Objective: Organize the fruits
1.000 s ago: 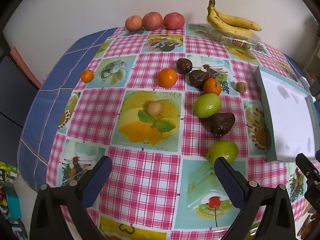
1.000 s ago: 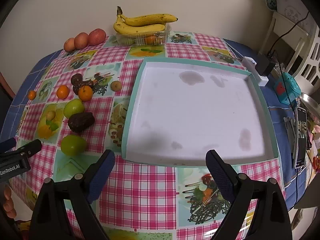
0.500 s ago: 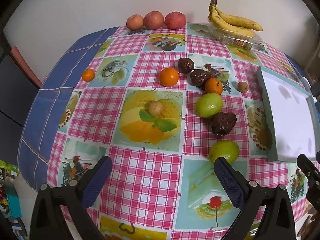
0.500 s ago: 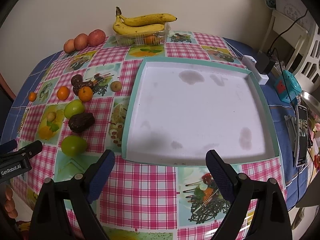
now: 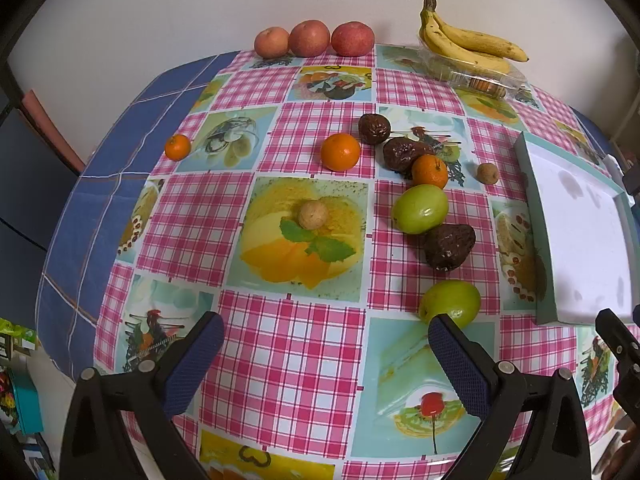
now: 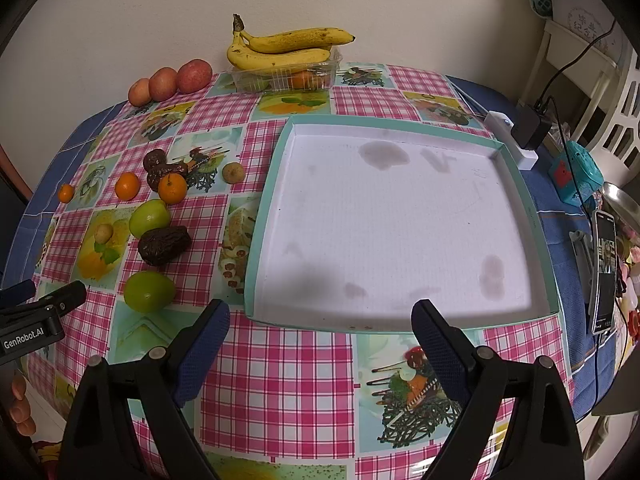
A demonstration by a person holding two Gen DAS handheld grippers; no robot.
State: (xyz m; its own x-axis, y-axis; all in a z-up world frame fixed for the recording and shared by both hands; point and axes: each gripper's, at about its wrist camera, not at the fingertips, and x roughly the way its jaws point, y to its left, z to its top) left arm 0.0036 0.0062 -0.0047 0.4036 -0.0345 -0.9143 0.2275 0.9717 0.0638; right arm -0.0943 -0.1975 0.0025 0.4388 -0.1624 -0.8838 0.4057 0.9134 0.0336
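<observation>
Loose fruit lies on a checked tablecloth: two green fruits (image 5: 450,304) (image 5: 420,209), dark wrinkled fruits (image 5: 449,246), oranges (image 5: 340,151), two small tan round fruits (image 5: 313,214) and three red apples (image 5: 312,38) by the wall. An empty white tray with a teal rim (image 6: 264,216) sits to their right. My left gripper (image 5: 324,356) is open above the near table edge, its right finger just in front of the nearest green fruit. My right gripper (image 6: 320,338) is open before the tray's near rim, holding nothing.
Bananas (image 6: 280,46) rest on a clear plastic box (image 6: 286,76) at the back. Right of the tray are a white and black charger (image 6: 520,136), a teal gadget (image 6: 576,176) and a phone (image 6: 602,272). A hand (image 6: 18,404) shows at lower left.
Both views have shifted slightly; my left gripper has edged forward toward the fruit. Both grippers stay open and no fruit has moved.
</observation>
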